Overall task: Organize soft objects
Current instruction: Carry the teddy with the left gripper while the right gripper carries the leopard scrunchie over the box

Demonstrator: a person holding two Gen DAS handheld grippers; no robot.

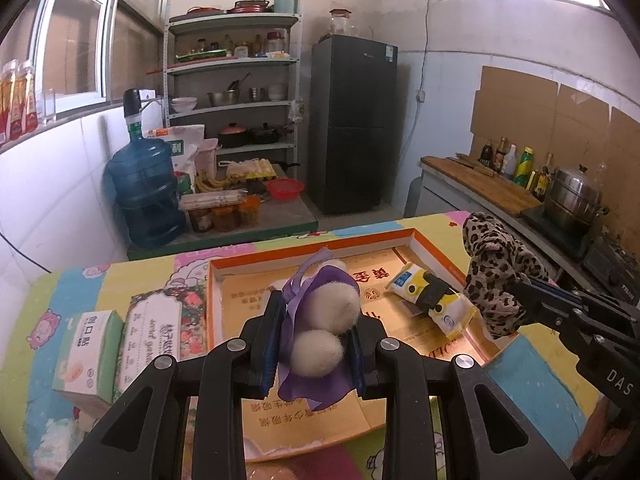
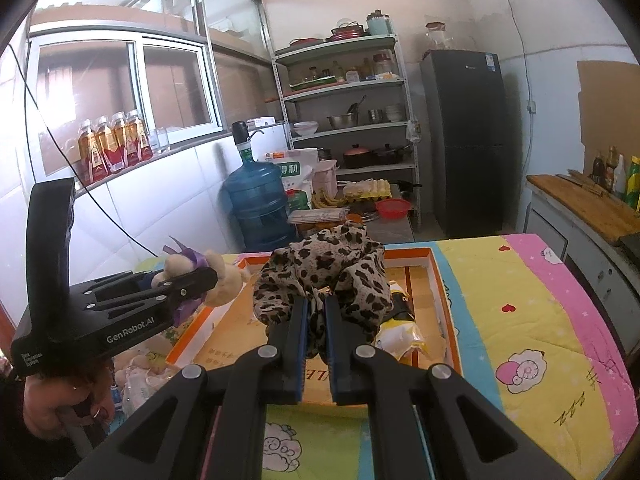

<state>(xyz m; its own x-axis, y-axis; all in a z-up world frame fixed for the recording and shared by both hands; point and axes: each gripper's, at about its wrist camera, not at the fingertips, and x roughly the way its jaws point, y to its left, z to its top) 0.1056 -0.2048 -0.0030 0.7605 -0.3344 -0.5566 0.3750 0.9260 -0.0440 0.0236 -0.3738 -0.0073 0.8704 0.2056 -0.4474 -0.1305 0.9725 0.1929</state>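
My left gripper [image 1: 316, 316] is shut on a cream plush toy with a purple ribbon [image 1: 326, 320] and holds it above the orange-rimmed box [image 1: 280, 249]. It also shows from the side in the right wrist view [image 2: 208, 280]. My right gripper [image 2: 316, 312] is shut on a leopard-print cloth [image 2: 324, 268], held over the box [image 2: 440, 280]; the cloth also shows in the left wrist view [image 1: 496, 272]. A yellow and white soft packet [image 1: 432, 296] lies inside the box, partly hidden under the cloth in the right wrist view [image 2: 400, 332].
The table has a colourful cartoon cover [image 2: 540, 320]. Two cartons [image 1: 120, 340] lie left of the box. More plush items [image 2: 140, 364] sit at the table's left edge. A water jug [image 1: 144, 192], shelves [image 1: 236, 80], fridge [image 1: 352, 120] and stove counter [image 1: 560, 208] stand behind.
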